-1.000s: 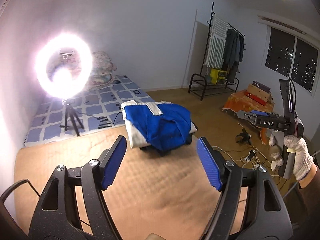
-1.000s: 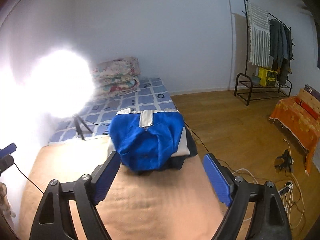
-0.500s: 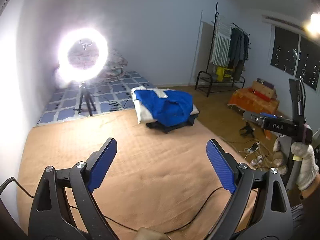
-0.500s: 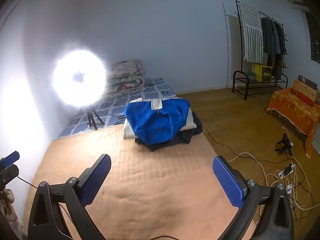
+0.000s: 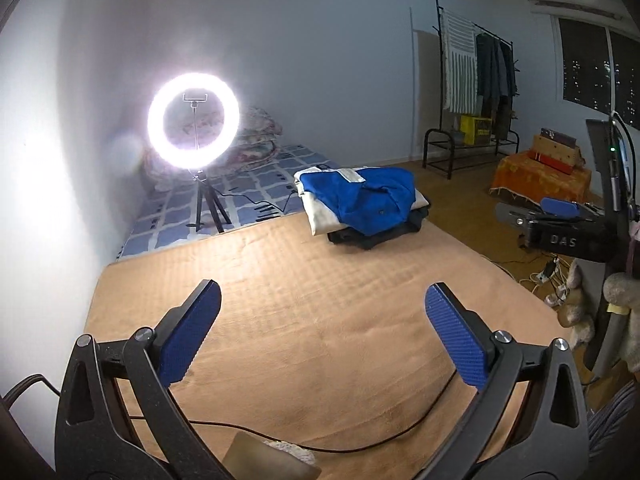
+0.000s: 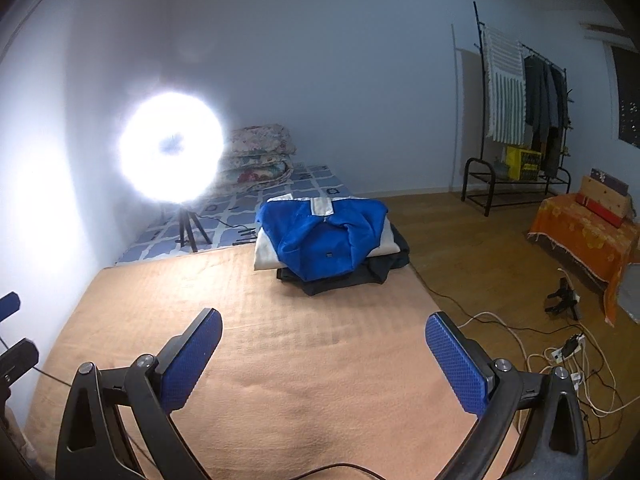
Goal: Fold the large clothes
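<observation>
A folded blue and white garment (image 5: 360, 204) (image 6: 324, 236) lies on a folded dark garment (image 5: 372, 238) (image 6: 344, 280) at the far end of a tan blanket (image 5: 300, 300) (image 6: 300, 380). My left gripper (image 5: 323, 285) hovers over the near part of the blanket, well short of the pile. Its jaws are opening, with nothing between them. My right gripper (image 6: 324, 314) is open and empty, also over the near blanket. It shows sideways at the right of the left wrist view, in a gloved hand (image 5: 620, 292).
A bright ring light on a tripod (image 5: 194, 120) (image 6: 172, 148) stands on a blue patterned mat (image 5: 240, 200) behind the blanket. A black cable (image 5: 360, 444) crosses the near blanket. Cables and a power strip (image 6: 568, 348) lie on the wooden floor to the right. A clothes rack (image 6: 516, 120) stands by the far wall.
Both grippers have pulled back from the pile, which now looks smaller and farther off. Both pairs of jaws have spread wider. The pile has not moved.
</observation>
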`<state>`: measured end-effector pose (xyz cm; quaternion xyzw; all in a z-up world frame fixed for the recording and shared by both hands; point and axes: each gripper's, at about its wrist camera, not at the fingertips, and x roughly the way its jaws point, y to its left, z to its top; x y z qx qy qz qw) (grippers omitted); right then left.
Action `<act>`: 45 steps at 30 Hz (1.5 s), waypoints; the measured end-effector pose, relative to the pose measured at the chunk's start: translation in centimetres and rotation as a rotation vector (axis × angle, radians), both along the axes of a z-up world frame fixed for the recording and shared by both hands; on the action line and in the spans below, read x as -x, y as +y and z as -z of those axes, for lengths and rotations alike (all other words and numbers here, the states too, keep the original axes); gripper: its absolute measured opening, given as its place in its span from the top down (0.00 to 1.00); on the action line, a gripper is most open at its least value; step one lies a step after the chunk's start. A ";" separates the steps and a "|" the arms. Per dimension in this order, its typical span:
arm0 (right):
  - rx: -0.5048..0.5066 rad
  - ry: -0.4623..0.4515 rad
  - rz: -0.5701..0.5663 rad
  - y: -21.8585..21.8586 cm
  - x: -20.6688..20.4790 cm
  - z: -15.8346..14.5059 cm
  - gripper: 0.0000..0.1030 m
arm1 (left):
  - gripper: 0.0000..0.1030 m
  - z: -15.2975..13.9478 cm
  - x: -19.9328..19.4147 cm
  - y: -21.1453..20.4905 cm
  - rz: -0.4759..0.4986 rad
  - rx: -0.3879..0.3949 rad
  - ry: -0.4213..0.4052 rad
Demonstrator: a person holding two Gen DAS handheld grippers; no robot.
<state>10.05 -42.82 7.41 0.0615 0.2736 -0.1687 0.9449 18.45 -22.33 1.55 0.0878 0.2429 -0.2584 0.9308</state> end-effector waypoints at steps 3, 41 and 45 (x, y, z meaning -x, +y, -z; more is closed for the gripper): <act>0.007 0.002 0.012 0.1 0.1 0.1 0.00 | 0.00 0.3 0.2 -0.1 0.006 -0.002 0.015; 0.000 0.035 0.055 -0.6 -0.5 1.6 0.00 | 0.00 1.2 0.3 -0.4 -0.004 -0.021 0.032; 0.000 0.033 0.060 -0.6 -0.5 1.7 0.00 | 0.00 1.0 0.3 -0.4 0.000 -0.025 0.023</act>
